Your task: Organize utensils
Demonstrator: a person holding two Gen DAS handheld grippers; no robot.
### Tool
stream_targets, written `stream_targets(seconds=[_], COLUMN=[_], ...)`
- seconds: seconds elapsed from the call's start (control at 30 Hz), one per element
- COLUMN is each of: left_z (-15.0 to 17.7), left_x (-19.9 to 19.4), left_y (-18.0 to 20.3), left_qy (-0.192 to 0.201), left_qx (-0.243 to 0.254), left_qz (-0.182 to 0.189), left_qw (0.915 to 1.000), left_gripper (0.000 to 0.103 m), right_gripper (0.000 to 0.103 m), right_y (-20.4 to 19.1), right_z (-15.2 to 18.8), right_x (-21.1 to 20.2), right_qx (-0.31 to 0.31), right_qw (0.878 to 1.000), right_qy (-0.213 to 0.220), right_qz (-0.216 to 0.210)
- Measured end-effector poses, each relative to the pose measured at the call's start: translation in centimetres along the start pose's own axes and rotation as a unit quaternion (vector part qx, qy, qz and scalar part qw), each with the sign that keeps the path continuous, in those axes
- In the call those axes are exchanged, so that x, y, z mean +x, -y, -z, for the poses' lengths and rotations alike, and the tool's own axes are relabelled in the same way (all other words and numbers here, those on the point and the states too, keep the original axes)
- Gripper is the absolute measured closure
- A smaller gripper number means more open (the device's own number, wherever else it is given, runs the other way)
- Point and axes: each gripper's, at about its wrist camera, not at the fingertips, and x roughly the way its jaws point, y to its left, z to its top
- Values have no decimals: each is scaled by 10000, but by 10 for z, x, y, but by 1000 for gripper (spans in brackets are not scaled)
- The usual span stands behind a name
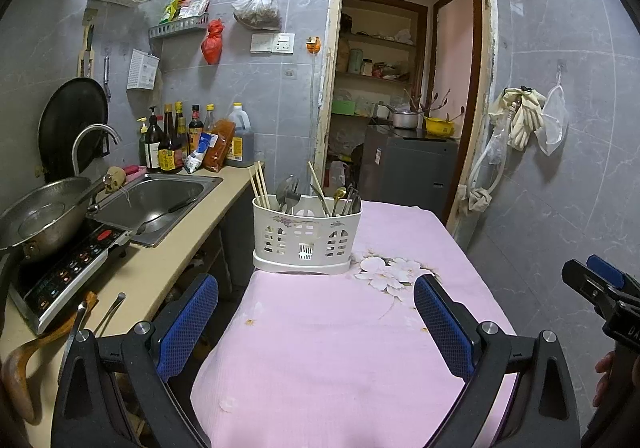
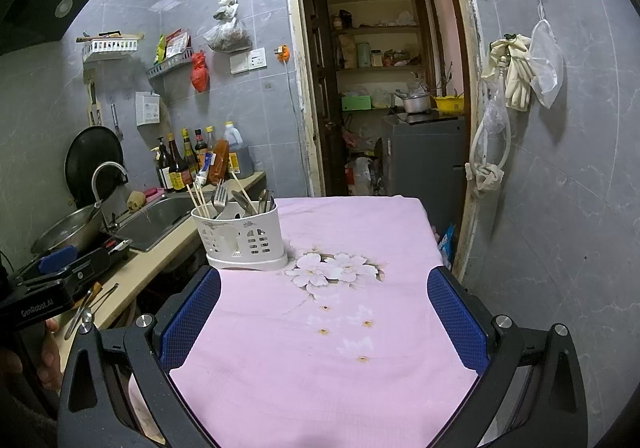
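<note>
Left of the jaws we see a steel sink (image 1: 156, 204) with its curved faucet (image 1: 94, 140), a pan (image 1: 40, 220) on an induction cooker (image 1: 68, 272), and sauce bottles (image 1: 172, 140) behind; ahead, an open doorway (image 1: 404, 88).

A home kitchen is showing here: a sink (image 1: 154, 204) and tap (image 1: 94, 140) are sitting on the left, sauce bottles (image 1: 172, 140) are standing behind, and a pan (image 1: 72, 124) is leaning against grey wall tiles.

tablecloth (image 2: 320, 368): pink, white flower print
utensil holder (image 1: 306, 238): white, faint floral motif
finger pads (image 1: 188, 322): blue, mesh-textured
wall tiles (image 1: 240, 88): grey marbled
</note>
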Motion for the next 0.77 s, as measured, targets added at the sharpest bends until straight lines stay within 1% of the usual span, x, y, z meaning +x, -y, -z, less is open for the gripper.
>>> stream_targets(seconds=[0.23, 0.43, 0.77], left_z=[-5, -8, -7], left_x=[0, 2, 3], left_y=[-1, 9, 10], left_qy=[-31, -40, -31], left_qx=[51, 261, 278], left_qz=[-35, -87, -117], left_qw=[10000, 9996, 9995], left_gripper=[4, 4, 4], right_gripper=[1, 1, 1], right_y=[4, 7, 10], right_z=[6, 8, 8], right_x=[2, 2, 2], right_qx=[49, 75, 84], right_qw=[10000, 10000, 10000], right_qy=[-15, -33, -40], right_qz=[-5, -11, -13])
